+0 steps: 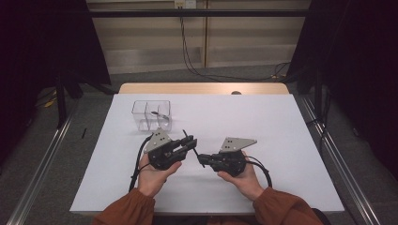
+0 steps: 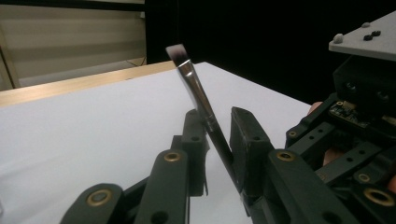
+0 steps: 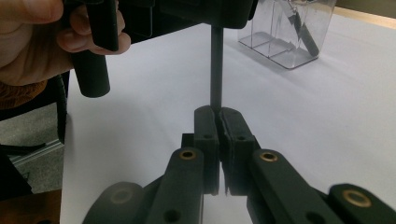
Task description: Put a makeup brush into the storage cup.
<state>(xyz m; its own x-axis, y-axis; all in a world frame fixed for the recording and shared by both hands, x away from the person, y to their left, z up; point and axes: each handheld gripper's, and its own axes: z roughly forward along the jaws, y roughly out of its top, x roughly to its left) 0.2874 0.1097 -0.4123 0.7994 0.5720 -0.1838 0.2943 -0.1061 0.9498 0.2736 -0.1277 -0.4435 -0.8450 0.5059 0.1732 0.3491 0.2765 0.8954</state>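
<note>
Left claw [image 1: 190,143] has its jaws drawn in around a makeup brush [image 2: 198,93]. The handle runs rightward and nearer into the right claw [image 1: 202,159], which pinches its end; the clear organizer [image 1: 151,115] sits far-left on the bench [image 1: 281,131].

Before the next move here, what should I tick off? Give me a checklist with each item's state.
1. Right claw shut on the brush's handle end: ok.
2. Brush between the left claw's jaws: ok.
3. Left claw's pads pressing firmly on the brush: cannot tell; it runs aslant between them.
4. Bristles free, touching nothing: ok.
5. Box upright and open on the table: ok; one compartment already holds a dark item.
6. Table bare between the claws and the box: ok.
</note>
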